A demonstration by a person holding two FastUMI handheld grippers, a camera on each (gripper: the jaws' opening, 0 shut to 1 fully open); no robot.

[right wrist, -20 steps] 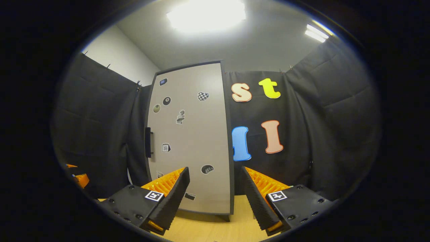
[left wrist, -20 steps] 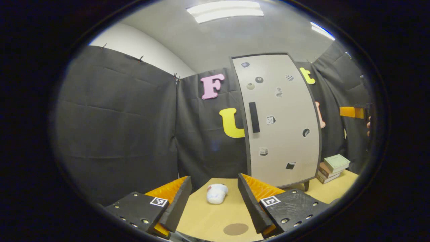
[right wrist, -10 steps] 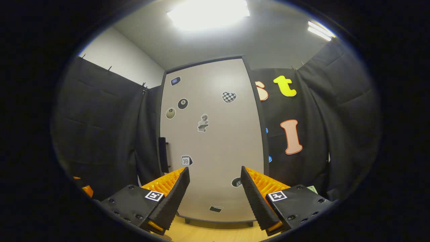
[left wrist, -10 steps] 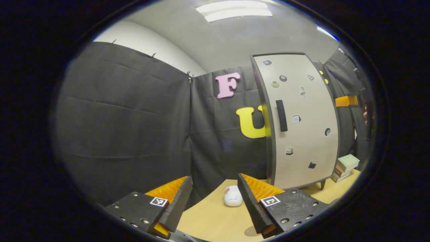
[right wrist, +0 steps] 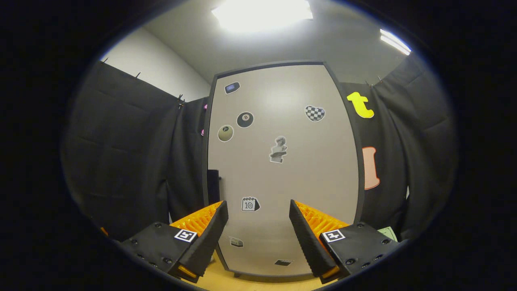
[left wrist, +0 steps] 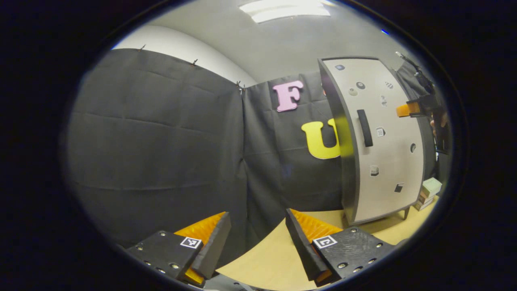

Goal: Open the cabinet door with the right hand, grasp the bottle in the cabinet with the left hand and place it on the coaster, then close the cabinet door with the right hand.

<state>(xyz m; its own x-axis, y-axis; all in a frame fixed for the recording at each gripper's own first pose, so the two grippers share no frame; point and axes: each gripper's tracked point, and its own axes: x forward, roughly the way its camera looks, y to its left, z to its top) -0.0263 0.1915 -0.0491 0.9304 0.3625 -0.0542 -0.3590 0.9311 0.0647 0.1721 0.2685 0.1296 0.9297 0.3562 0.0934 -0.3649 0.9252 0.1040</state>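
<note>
The right gripper (right wrist: 258,238) has closed in on the cabinet door (right wrist: 282,169); the left gripper (left wrist: 258,242) has swung leftward.

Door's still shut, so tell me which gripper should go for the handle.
Right. The right gripper is open and faces the cabinet door up close, with the handle just beside it. The left gripper points at the wall.

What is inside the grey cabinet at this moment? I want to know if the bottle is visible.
Nothing inside can be seen. The cabinet door is closed, with its black handle untouched, so it covers the interior. Whether a bottle stands behind it cannot be told.
</note>
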